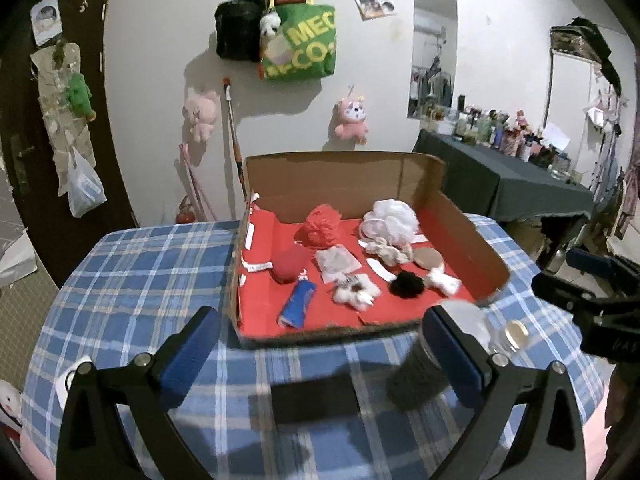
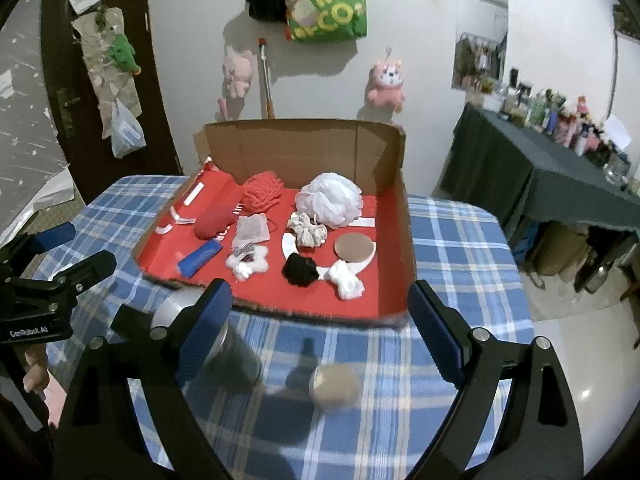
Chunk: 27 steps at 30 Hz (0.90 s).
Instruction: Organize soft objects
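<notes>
Left wrist view: left gripper (image 1: 320,354) wide open, empty, cardboard box (image 1: 466,236) at twelve o'clock holding white bath pouf (image 1: 390,218), judged light, squashy, best pinched mid-bulk; right wrist view: right gripper (image 2: 320,326) likewise spread, empty, red pouf (image 2: 262,192) at eleven.

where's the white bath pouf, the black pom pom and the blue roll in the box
white bath pouf (image 2: 330,199), right wrist view, middle of its mesh
black pom pom (image 2: 301,270), right wrist view, centre of the fluff
blue roll (image 1: 298,304), left wrist view, middle of its side
</notes>
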{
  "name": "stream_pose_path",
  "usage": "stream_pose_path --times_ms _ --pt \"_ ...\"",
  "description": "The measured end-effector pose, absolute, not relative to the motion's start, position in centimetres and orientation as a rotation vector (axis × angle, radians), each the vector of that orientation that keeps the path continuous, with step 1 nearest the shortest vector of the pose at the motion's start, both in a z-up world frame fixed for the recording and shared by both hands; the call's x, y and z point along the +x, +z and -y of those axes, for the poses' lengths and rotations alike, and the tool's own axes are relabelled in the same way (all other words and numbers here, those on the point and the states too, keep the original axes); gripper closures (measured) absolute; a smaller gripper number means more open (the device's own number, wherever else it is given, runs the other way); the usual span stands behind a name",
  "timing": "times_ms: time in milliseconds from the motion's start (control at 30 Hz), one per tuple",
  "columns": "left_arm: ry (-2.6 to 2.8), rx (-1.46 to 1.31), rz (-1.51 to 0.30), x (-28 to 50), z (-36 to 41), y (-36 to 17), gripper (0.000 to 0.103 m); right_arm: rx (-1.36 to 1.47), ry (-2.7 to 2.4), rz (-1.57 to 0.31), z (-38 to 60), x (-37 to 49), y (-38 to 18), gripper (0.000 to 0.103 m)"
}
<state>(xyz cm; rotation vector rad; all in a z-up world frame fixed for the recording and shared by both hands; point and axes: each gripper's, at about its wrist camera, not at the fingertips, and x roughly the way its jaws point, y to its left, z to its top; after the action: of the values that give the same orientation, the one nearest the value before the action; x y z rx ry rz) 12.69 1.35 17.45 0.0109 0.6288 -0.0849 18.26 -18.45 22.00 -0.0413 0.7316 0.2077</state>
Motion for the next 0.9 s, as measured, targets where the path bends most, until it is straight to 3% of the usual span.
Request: stream_pose_path --times_ms 367,900 --pt "-0.117 -0.031 -0.669 6.9 0.1 10.9 0.0 -0.047 0.187 -0.697 17.8 10.0 15.9 0.009" --pt "-0.037 -0.017 -0.865 8.8 1.2 2.2 0.0 -0.061 0.101 -0.841 18.3 11.3 6.6 0.009"
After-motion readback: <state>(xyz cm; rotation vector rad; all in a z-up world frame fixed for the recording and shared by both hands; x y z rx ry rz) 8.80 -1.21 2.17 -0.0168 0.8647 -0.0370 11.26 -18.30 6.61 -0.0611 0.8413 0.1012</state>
